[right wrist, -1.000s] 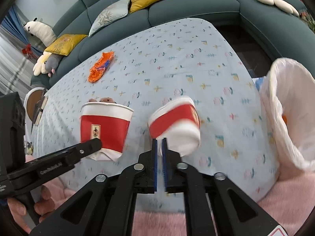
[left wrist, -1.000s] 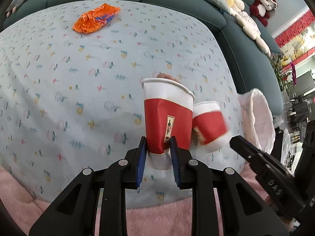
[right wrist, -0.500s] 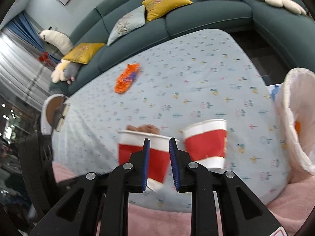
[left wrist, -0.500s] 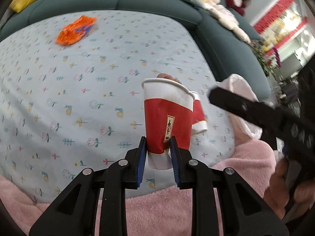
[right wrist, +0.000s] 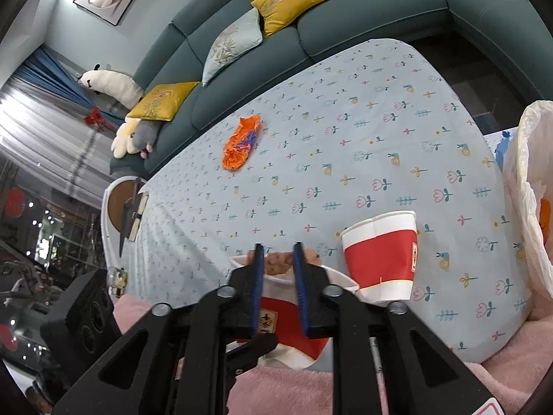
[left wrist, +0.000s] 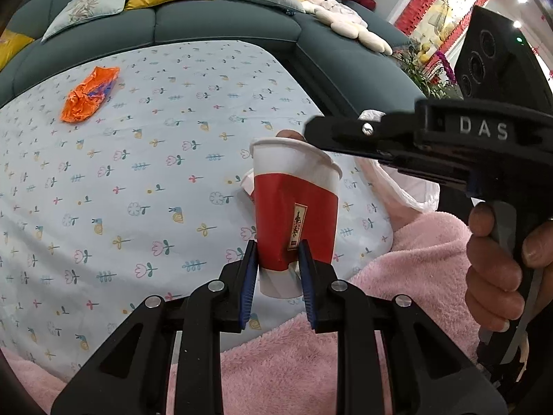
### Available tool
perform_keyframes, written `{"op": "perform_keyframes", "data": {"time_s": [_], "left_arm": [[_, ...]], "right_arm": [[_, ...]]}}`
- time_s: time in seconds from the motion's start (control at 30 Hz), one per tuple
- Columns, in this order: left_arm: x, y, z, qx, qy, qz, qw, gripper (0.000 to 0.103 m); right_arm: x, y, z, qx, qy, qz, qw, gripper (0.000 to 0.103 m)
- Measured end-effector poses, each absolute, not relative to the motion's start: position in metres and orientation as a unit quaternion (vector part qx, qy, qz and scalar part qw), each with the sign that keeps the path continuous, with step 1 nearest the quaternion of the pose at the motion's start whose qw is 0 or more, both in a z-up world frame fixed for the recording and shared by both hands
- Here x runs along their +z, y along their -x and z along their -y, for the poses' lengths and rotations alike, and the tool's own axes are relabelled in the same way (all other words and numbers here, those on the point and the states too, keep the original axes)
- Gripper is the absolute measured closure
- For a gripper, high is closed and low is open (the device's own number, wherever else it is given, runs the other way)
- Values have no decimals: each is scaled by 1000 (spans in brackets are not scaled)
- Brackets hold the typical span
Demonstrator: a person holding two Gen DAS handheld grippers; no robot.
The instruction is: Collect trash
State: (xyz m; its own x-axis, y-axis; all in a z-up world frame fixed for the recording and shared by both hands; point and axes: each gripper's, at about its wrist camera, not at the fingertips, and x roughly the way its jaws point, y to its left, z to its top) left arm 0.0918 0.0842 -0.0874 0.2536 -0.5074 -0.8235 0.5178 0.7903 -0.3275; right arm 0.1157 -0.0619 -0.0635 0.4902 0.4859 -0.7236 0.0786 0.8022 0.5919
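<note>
- Red-and-white paper cup (left wrist: 295, 214) upright in left gripper (left wrist: 278, 276), blue pads pinching its lower wall near the base; something brownish shows above its rim, can't tell what
- Handling guess: thin paper, v light, walls crush easily, so low grip near the stiffer base is the right spot; squeeze gently, keep upright in case contents spill
- Right gripper (right wrist: 278, 276) hangs over that cup's mouth in right wrist view, jaws apart w/ a gap, gripping nothing; the brownish stuff sits between/behind the blue pads
- In left view the right gripper's black body crosses just above cup rim, person's hand (left wrist: 497, 259) on its handle
- 2nd paper cup (right wrist: 382, 256), same red/white, stands on the floral tablecloth (right wrist: 345, 138) just beside the held one, rim looks slightly dented; prob empty + light, take by side wall or pinch rim
- Orange crumpled wrapper (right wrist: 241, 143) lies well apart toward far side of table near sofa; soft, crinkly, weightless, pinch any raised fold
- White plastic trash bag (right wrist: 522, 173) open at right table edge, something orange inside; floppy mouth, drops need to go well inside
- Pink fluffy fabric (left wrist: 397, 276) at near edge under both grippers
- Teal sofa (right wrist: 363, 17) w/ yellow + grey cushions behind
</note>
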Motion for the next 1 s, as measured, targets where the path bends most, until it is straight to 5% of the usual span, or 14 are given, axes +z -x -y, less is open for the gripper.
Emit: {"op": "perform_keyframes", "data": {"time_s": [0.37,0.43,0.5,0.57,0.67,0.73,0.77,1.0], "left_arm": [[-88,-90,-75,-325,-16,-521,789,80],[-87,-88,-73,-327,-17,-519,789,80],[-85,-87,-71,-329,-21,-518,790,80],[-84,-86,-69,-331,-23,-516,790,80],[-81,-83,-65,-337,-27,-512,789,80],[-80,-82,-63,-340,-29,-511,789,80],[-79,-82,-61,-342,-29,-510,788,80],[-83,-85,-56,-331,-35,-520,787,80]], "right_arm": [[-52,-105,87,88,-279,-468,834,101],[-53,-107,90,90,-289,-477,825,92],[-56,-109,93,90,-300,-483,818,72],[-58,-108,93,91,-307,-481,816,68],[-63,-109,92,98,-313,-486,810,69],[-68,-109,90,100,-311,-492,807,84],[-70,-110,89,99,-308,-494,807,101],[-64,-102,108,59,-303,-471,826,102]]}}
